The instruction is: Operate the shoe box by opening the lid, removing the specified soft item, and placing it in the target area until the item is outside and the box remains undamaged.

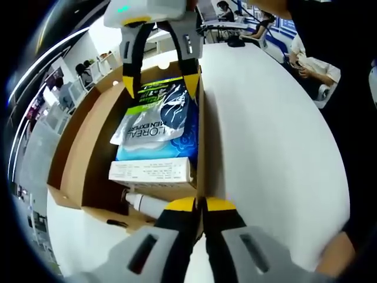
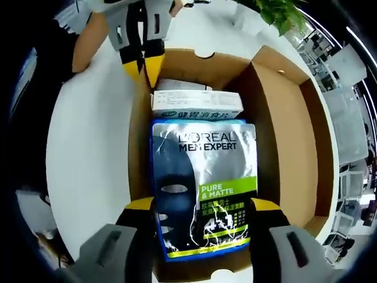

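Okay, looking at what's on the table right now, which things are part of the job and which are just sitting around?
Part of the job:
- shoe box, lid already open
- face mask sachet, between the right gripper jaws
- left gripper, shut on the box wall

Just lying about:
- white carton
- white tube
- blue packet
- potted plant

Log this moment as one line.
box open | right gripper open around mask pouch | left gripper shut on box wall

Grey claw (image 2: 200,221) arms, yellow-and-black tipped fingers (image 2: 139,204).
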